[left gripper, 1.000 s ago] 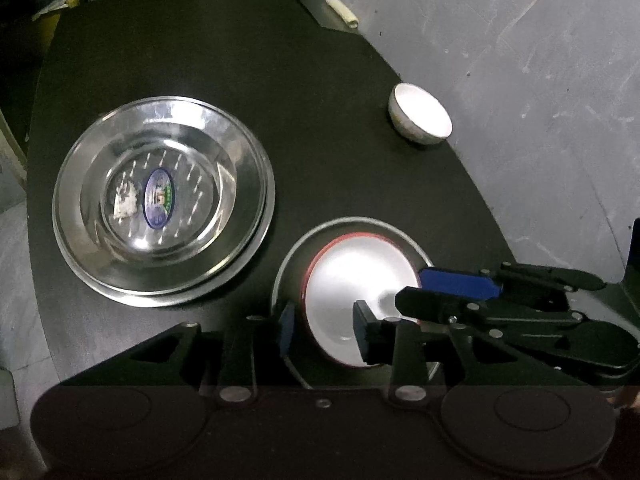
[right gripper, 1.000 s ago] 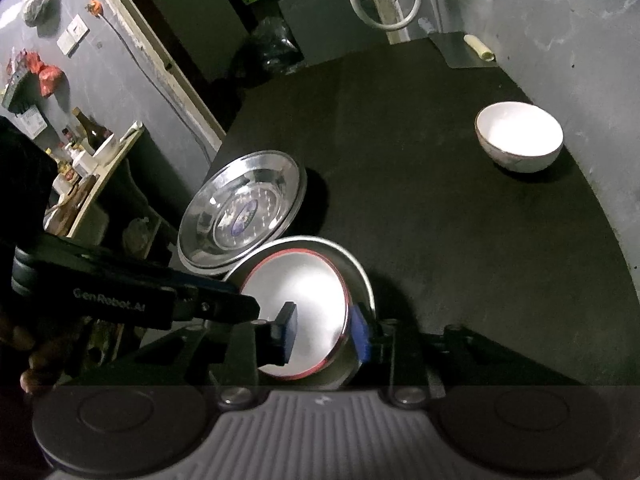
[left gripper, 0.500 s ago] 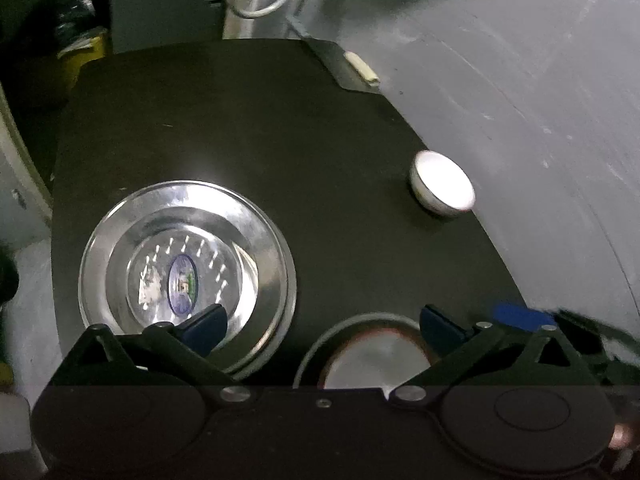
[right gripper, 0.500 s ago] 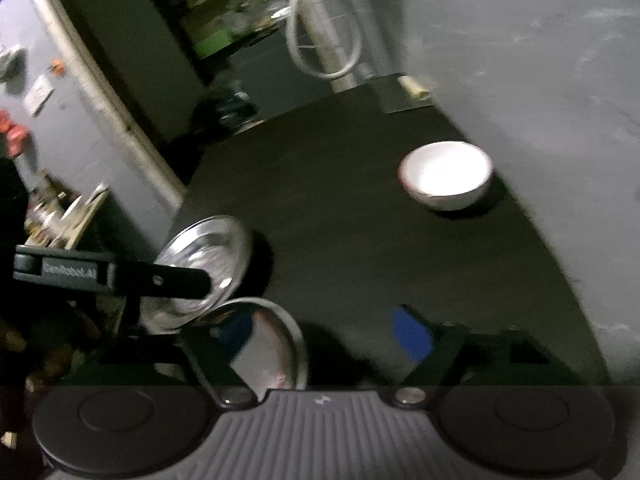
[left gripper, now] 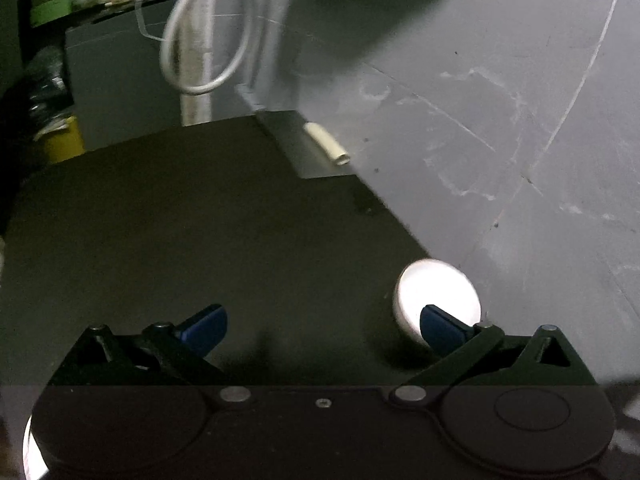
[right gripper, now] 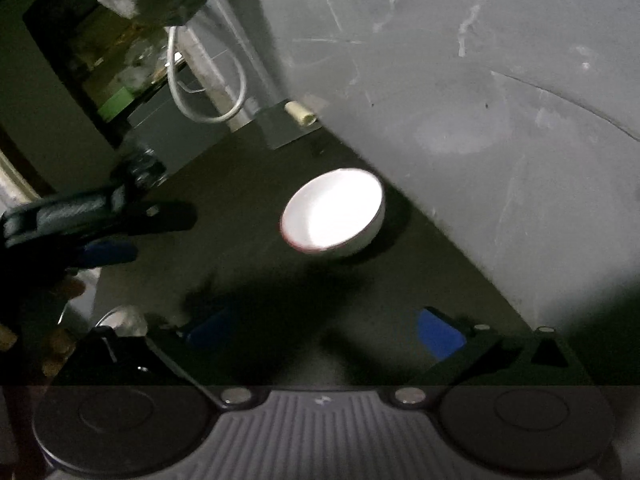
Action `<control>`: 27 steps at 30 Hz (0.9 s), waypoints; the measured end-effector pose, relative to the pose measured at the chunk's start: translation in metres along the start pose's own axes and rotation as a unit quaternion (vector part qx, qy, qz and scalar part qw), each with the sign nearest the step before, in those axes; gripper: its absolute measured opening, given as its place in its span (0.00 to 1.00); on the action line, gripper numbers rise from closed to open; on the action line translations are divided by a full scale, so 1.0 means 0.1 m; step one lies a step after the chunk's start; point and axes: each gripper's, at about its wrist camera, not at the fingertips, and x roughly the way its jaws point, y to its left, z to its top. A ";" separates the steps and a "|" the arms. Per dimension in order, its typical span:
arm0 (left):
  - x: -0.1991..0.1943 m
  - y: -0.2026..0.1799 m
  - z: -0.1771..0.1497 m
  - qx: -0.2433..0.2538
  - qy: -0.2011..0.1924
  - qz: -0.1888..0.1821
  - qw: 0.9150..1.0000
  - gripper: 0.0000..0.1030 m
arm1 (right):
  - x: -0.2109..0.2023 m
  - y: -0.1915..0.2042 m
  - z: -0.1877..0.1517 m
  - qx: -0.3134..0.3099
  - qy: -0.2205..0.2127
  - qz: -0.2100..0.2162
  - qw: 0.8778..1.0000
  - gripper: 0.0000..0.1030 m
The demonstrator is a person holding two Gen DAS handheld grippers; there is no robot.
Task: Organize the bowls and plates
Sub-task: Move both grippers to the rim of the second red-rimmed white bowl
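A white bowl [right gripper: 334, 214] with a reddish rim stands upright on the black table [right gripper: 240, 184] near the grey wall. My right gripper [right gripper: 323, 334] hovers short of it, its jaws opening wide with nothing between them. In the left wrist view the same bowl [left gripper: 438, 292] sits just past the right blue fingertip [left gripper: 440, 328] of my left gripper [left gripper: 322, 328], which is open and empty. The left gripper [right gripper: 100, 220] also shows at the left of the right wrist view. A sliver of a steel plate [right gripper: 124, 320] peeks out low on the left.
The grey wall [left gripper: 500, 140] runs close along the table's right side. A small cream tube [left gripper: 328, 146] lies on a grey ledge at the far corner, and a white cable loop [left gripper: 200, 40] hangs behind. A person's fingers [right gripper: 68, 288] hold the left gripper.
Both grippers let go of the red-rimmed plate in the steel dish and opened wide. Both swung up and toward the white bowl, and the plates slid out of view below.
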 end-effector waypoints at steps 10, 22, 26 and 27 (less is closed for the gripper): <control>0.74 -0.27 0.24 0.037 0.054 -0.026 0.998 0.99 | 0.30 -0.17 0.17 0.048 -0.037 -0.013 0.998 0.90; 0.88 -0.37 0.17 0.024 0.091 -0.043 0.995 0.86 | 0.54 -0.18 0.28 0.052 -0.043 -0.030 0.997 0.74; 0.88 -0.38 0.14 0.016 0.098 -0.062 0.993 0.68 | 0.58 -0.17 0.31 0.047 -0.040 -0.034 0.998 0.65; 0.88 -0.38 0.13 0.016 0.099 -0.067 0.993 0.60 | 0.59 -0.17 0.32 0.045 -0.040 -0.034 0.998 0.62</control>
